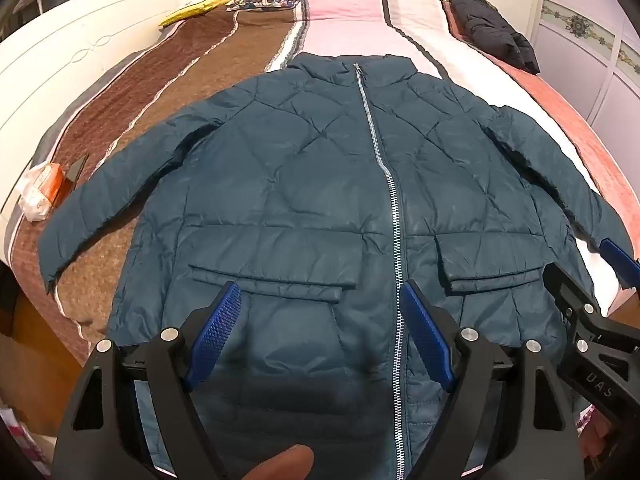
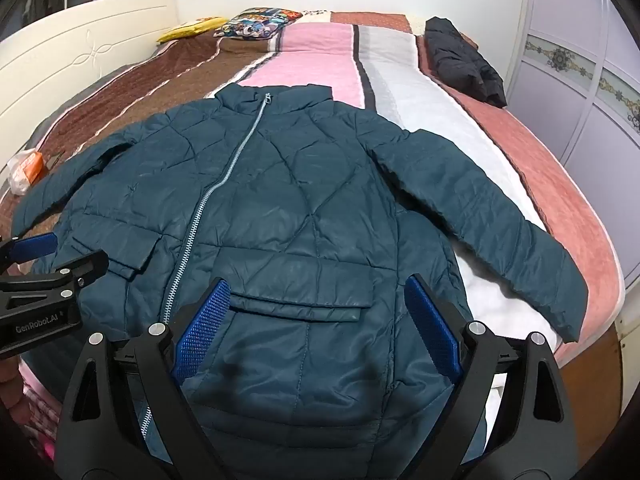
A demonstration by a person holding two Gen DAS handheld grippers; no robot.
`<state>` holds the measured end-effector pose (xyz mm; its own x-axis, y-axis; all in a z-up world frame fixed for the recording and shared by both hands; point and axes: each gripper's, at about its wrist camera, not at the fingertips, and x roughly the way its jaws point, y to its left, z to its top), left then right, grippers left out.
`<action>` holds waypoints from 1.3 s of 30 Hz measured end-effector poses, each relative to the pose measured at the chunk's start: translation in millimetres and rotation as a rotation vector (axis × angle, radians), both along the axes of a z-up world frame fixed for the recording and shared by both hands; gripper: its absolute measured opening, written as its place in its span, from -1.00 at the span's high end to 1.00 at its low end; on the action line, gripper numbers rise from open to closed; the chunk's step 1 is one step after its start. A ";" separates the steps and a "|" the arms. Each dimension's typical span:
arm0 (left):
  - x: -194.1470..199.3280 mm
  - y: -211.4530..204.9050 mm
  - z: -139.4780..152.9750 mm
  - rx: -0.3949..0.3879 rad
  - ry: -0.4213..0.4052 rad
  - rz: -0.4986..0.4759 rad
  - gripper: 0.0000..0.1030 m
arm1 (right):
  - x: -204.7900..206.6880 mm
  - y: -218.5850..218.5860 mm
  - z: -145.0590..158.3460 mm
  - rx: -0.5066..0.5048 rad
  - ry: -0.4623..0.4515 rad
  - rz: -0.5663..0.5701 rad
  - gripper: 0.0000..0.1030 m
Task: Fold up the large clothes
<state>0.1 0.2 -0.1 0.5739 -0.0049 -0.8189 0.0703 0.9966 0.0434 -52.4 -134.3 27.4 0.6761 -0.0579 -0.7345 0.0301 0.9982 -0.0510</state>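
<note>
So the teal puffer jacket (image 1: 320, 184) is lying flat on the bed (image 1: 352, 16), front side up, zipped all the way, collar pointing toward the far end and both sleeves spreading out to the sides. It's sitting across the brown, pink and white stripes of the bedspread.

The left gripper (image 1: 320, 336) is hovering over the bottom part of the jacket, just left of the zipper (image 1: 394, 216), with its jaws standing wide open and gripping nothing. The right gripper (image 2: 318, 326) is doing the same over the other front half, right above the flap pocket (image 2: 300, 300), jaws spread all the way and empty too. Both are tilting down at the fabric.

Other stuff lying around: a black jacket (image 2: 460, 60) bundled up on the far right side of the bed, a patterned pillow (image 2: 256, 22) and a yellow thing (image 2: 192, 26) up at the far end, and an orange packet (image 1: 44, 188) near the left edge.
</note>
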 end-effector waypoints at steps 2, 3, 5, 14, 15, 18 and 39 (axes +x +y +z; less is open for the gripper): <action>0.0 0.1 0.0 0.000 0.001 0.000 -0.54 | 0.1 0.2 0.2 -0.001 0.000 0.000 -0.72; 0.0 0.1 0.0 -0.001 0.001 0.001 -0.54 | 0.1 0.3 0.3 0.000 0.000 0.000 -0.72; 0.0 0.0 -0.1 -0.001 0.003 0.002 -0.54 | 0.3 0.4 0.6 0.000 -0.001 0.000 -0.72; -1.8 -2.5 -5.6 0.005 0.026 0.003 -0.54 | 0.3 0.6 1.0 0.000 -0.002 -0.001 -0.72; -2.5 -1.9 -5.6 0.004 0.025 0.003 -0.54 | 0.3 0.5 1.0 0.001 -0.001 -0.001 -0.72; -0.5 -0.1 -4.4 -0.003 0.030 -0.002 -0.54 | 0.4 0.4 0.8 0.004 0.000 -0.002 -0.72; -0.6 -0.8 -3.0 -0.005 0.030 -0.006 -0.54 | 0.4 -2.7 -1.4 0.018 0.006 -0.017 -0.72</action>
<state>-0.5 -0.6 -3.1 0.5492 -0.0125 -0.8356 0.0776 0.9963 0.0361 -52.0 -137.0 26.0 0.6710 -0.0563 -0.7393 0.0471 0.9983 -0.0333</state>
